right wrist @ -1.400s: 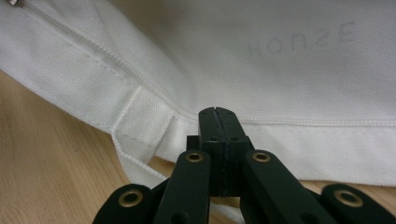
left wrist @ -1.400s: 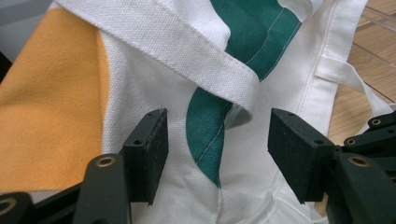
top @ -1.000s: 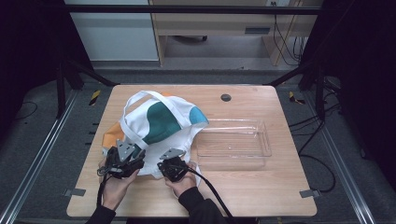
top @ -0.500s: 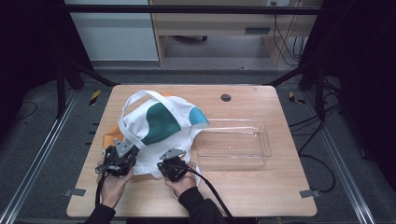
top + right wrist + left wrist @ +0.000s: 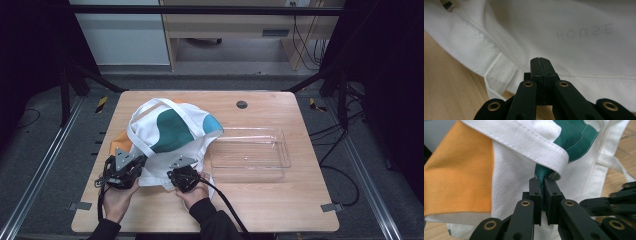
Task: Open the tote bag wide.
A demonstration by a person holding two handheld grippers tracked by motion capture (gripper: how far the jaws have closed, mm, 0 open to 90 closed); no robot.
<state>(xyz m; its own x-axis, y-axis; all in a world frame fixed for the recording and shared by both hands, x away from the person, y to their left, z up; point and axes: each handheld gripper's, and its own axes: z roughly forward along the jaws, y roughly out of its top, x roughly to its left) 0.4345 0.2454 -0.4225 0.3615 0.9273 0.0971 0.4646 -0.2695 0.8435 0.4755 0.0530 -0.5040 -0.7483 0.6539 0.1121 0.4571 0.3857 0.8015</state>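
A white tote bag (image 5: 170,130) with green, teal and orange patches lies on the left half of the wooden table (image 5: 280,205). My left gripper (image 5: 134,164) is at the bag's near-left corner. In the left gripper view its jaws (image 5: 542,181) have just been closing and now pinch a fold of the green cloth (image 5: 541,171) under a white strap. My right gripper (image 5: 183,169) rests at the bag's near edge. Its jaws (image 5: 540,60) are shut tight against the white cloth (image 5: 574,37) by the hem, and no cloth shows between them.
A clear plastic tray (image 5: 287,150) stands to the right of the bag. A small dark round fitting (image 5: 242,104) sits near the table's far edge. Black cables trail from both grippers toward the near edge. The right gripper's linkage (image 5: 619,202) shows at the right of the left gripper view.
My left gripper has shifted a little to the left at the bag's corner. The right gripper, the bag and the tray have stayed where they were.
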